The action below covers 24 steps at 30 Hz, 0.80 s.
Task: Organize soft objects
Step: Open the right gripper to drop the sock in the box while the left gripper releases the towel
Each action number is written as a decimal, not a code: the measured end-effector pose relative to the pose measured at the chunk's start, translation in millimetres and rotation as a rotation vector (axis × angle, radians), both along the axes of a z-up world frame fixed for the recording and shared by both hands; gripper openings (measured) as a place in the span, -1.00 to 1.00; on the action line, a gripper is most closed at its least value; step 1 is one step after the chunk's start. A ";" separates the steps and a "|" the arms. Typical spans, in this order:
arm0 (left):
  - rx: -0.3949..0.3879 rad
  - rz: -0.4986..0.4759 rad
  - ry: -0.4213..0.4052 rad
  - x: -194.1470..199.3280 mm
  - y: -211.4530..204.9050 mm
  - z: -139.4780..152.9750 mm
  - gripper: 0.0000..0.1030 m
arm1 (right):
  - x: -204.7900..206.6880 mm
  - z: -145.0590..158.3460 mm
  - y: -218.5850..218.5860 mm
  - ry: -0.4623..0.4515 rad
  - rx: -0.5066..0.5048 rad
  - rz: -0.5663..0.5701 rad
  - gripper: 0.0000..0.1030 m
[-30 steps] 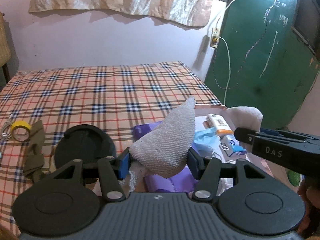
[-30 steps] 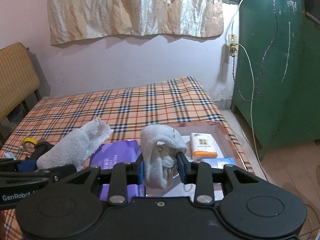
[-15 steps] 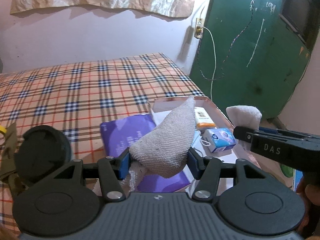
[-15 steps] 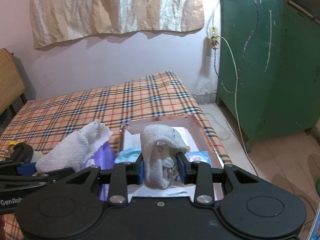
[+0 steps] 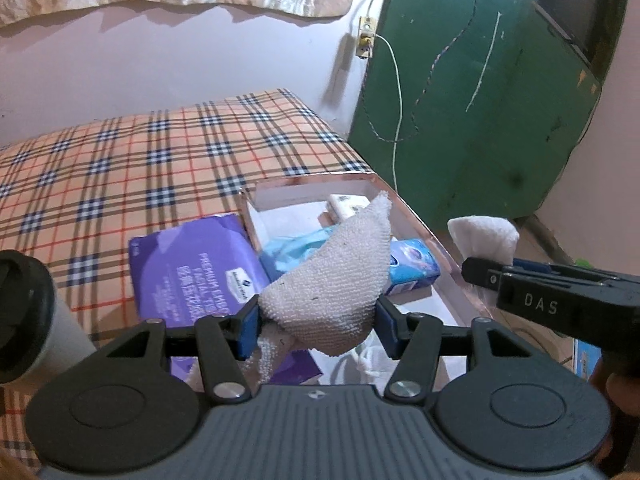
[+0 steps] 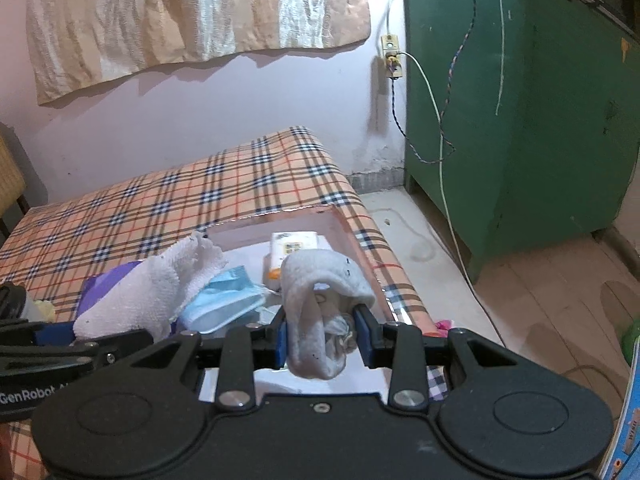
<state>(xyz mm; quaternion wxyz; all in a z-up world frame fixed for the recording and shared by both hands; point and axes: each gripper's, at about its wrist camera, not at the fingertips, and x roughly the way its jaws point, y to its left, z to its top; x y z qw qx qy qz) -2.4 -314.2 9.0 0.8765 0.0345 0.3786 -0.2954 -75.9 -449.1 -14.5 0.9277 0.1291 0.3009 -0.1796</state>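
Towels, two of them, are each pinched in a claw above the near end of a checked bed point(image 5: 120, 168), which fills the left of both views and runs back to a pale wall, with a green cabinet point(image 6: 520, 120) standing on the floor to the right. On the bed's near right corner sits an open pink box point(image 5: 416, 220) with a white inside, and just to its left lies a purple tissue pack point(image 5: 192, 264), touching the box wall. Inside the box are a blue face mask point(image 6: 224, 300), a small blue packet point(image 5: 412, 268) and a white packet with an orange edge point(image 6: 292, 248) toward the far end. The left claw point(image 5: 316, 320) has its blue pads pressed against a knobbly white towel point(image 5: 336, 280), which bulges up and forward between the fingers, its tip rising over the box. The right claw point(image 6: 322, 340) is squeezed on a rolled greyish towel point(image 6: 320, 300), folded over itself between the pads and hanging a little below them, above the near right part of the box. Each claw shows in the other's view at the edge, with its towel sticking out ahead of the fingers. A dark-lidded cup point(image 5: 24, 312) stands at the left edge.
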 end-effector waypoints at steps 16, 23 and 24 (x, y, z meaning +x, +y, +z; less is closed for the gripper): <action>-0.040 -0.046 -0.028 8.5 -11.1 -3.0 0.46 | 0.5 -6.5 -8.9 -0.012 0.012 -0.019 0.45; -0.023 0.010 -0.049 4.9 4.4 11.3 0.48 | -3.6 1.8 1.8 -0.016 -0.020 -0.024 0.51; -0.019 0.018 -0.053 4.1 7.0 13.7 0.49 | -3.9 5.0 3.1 -0.024 -0.020 -0.023 0.51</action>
